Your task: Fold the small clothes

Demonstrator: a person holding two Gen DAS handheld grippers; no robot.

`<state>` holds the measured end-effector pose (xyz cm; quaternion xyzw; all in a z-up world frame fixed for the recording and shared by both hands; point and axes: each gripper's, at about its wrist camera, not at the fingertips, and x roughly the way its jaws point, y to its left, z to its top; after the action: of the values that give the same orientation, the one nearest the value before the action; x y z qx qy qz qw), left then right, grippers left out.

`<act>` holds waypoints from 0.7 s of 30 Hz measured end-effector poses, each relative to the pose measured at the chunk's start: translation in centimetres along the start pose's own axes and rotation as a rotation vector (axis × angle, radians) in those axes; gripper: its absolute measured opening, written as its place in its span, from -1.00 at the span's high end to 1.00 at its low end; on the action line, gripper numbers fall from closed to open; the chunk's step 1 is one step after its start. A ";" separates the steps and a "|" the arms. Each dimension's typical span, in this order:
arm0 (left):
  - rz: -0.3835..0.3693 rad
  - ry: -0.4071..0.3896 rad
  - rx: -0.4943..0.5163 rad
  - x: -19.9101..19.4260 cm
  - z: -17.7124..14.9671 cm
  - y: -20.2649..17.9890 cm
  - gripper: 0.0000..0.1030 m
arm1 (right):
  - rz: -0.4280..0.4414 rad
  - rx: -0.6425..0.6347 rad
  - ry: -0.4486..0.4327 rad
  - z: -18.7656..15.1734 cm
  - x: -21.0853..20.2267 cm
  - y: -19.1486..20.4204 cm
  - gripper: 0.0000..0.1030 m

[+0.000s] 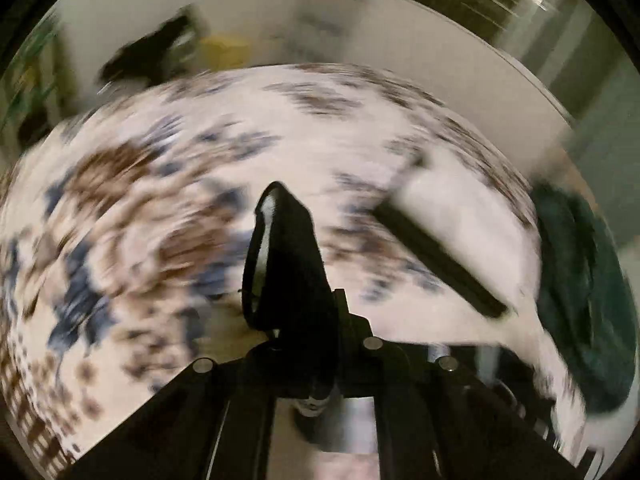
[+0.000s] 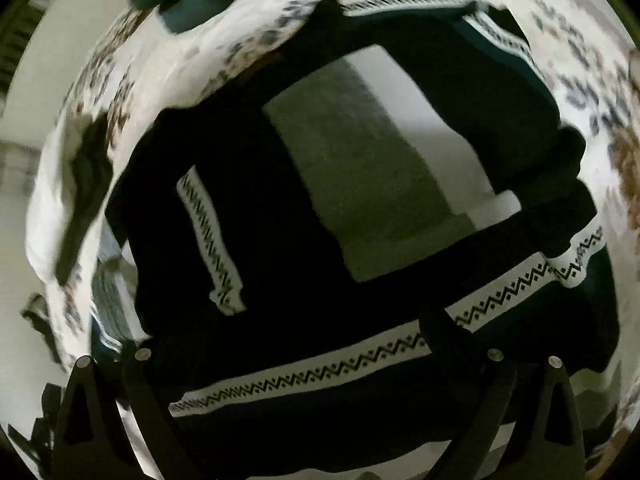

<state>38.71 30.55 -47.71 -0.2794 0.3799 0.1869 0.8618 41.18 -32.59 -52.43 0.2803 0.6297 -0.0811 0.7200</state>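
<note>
Left gripper showing matte black fingers, tapering to rounded tip, pale strip running along one edge. Black linkage bars spreading below, round silver screws gleaming at pivots. Right gripper showing black triangular finger arms, silver screws topping each, recessed triangular cut-outs showing.

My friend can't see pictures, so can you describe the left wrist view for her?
The left gripper, jaws shut on a fold of black cloth, hangs over a blurry white bedspread with brown and blue patches. A dark green garment lies at right.
</note>
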 end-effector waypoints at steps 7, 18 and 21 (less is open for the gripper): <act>-0.220 0.123 0.330 0.3 -7.1 -20.7 0.90 | 0.161 0.115 0.067 2.7 -0.2 -5.6 -0.97; -0.464 0.380 0.494 0.6 -23.9 -46.2 0.70 | 0.159 0.138 0.037 6.7 -6.6 -16.8 -0.97; -0.442 0.320 0.527 -0.3 -24.5 -48.0 -0.78 | 0.159 0.119 0.061 7.4 -8.2 -19.3 -0.97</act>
<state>50.66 -21.87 -44.77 -0.1490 0.4754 -0.1538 0.8533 36.94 -54.30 -50.03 0.3741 0.6210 -0.0526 0.6868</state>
